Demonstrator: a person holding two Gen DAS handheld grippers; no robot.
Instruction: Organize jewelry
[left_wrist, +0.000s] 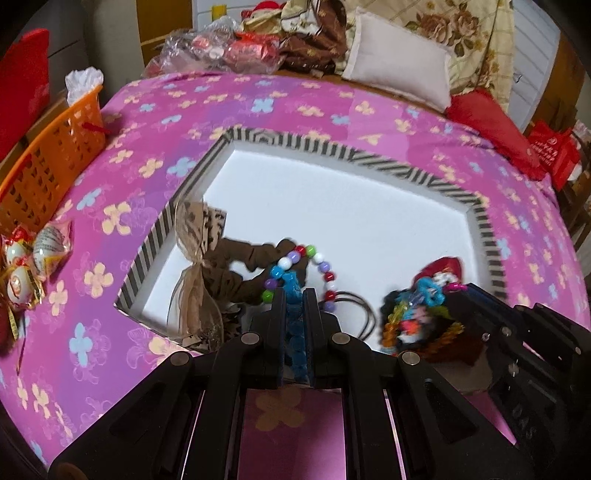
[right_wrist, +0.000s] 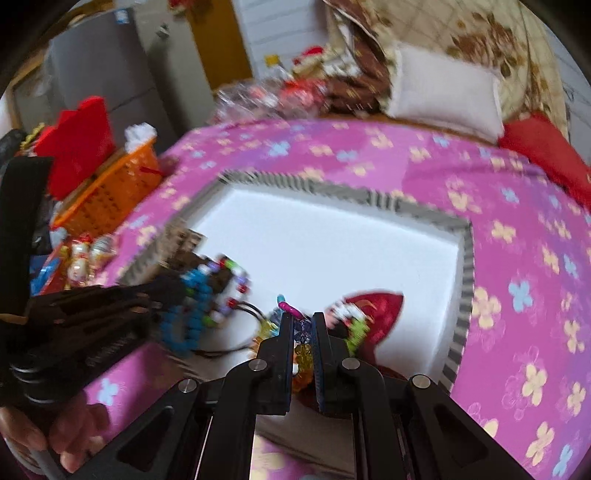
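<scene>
A striped box (left_wrist: 369, 155) with a white floor lies on the pink floral bedspread; it also shows in the right wrist view (right_wrist: 467, 280). My left gripper (left_wrist: 294, 295) is shut on a blue pom-pom bracelet (left_wrist: 293, 325) over the box's near edge, beside a multicoloured bead bracelet (left_wrist: 317, 258), a brown scrunchie (left_wrist: 243, 266) and a beige ribbon bow (left_wrist: 195, 295). My right gripper (right_wrist: 303, 319) is shut on a colourful crystal bead bracelet (right_wrist: 303, 358) over the box's near right part, by a red Santa ornament (right_wrist: 376, 310). The left gripper shows blurred in the right wrist view (right_wrist: 173, 291).
An orange basket (left_wrist: 48, 162) stands at the bed's left edge, with wrapped egg-shaped trinkets (left_wrist: 26, 258) in front of it. A white pillow (left_wrist: 399, 62), red cushion (left_wrist: 495, 129) and piled bags lie at the far side. Black hair ties (left_wrist: 354, 314) lie in the box.
</scene>
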